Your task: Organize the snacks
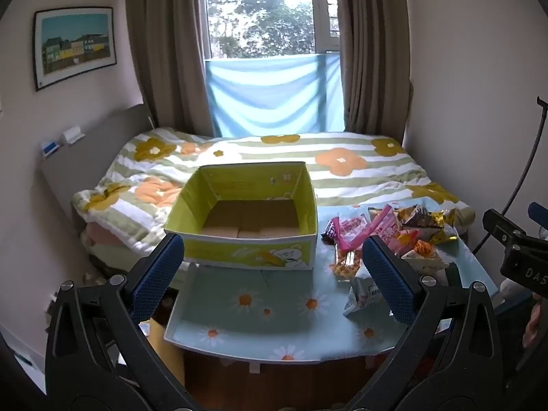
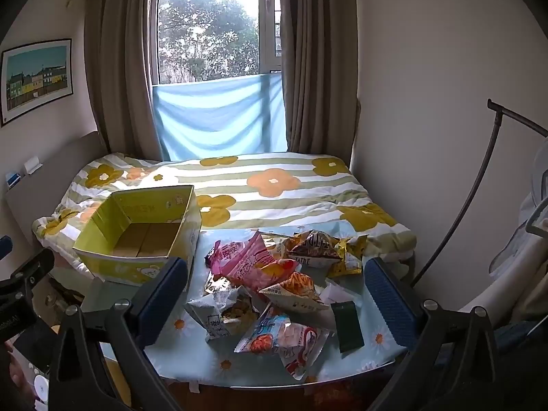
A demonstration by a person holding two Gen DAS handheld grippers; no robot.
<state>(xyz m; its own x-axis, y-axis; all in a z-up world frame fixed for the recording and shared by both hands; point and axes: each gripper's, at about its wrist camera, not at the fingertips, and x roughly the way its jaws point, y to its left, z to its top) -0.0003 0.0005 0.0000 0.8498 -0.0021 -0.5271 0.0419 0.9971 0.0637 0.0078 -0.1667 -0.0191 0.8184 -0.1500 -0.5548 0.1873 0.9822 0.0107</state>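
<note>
Bedroom, daisy-cloth table (image 1: 260, 308) at bed foot: box left, snack pile right.

Both claws spread wide, nothing held, hovering off near edge. Right claw (image 2: 274, 294) aimed straight at snacks (image 2: 274, 284), pile dead ahead at 12, touching nothing; empty box (image 2: 137, 239) at 10. Left claw (image 1: 274, 274) centred on box (image 1: 246, 212) at 12, snacks (image 1: 387, 239) off at 2. Right nearer pile, so likely picker. Nearest pack (image 2: 284, 339) long axis roughly 2–8, likely wants wrist roll.

I note a daylit window (image 1: 260, 10), brown curtains (image 1: 164, 44), a framed picture (image 1: 73, 46), and a floral-quilted bed (image 1: 342, 167).
</note>
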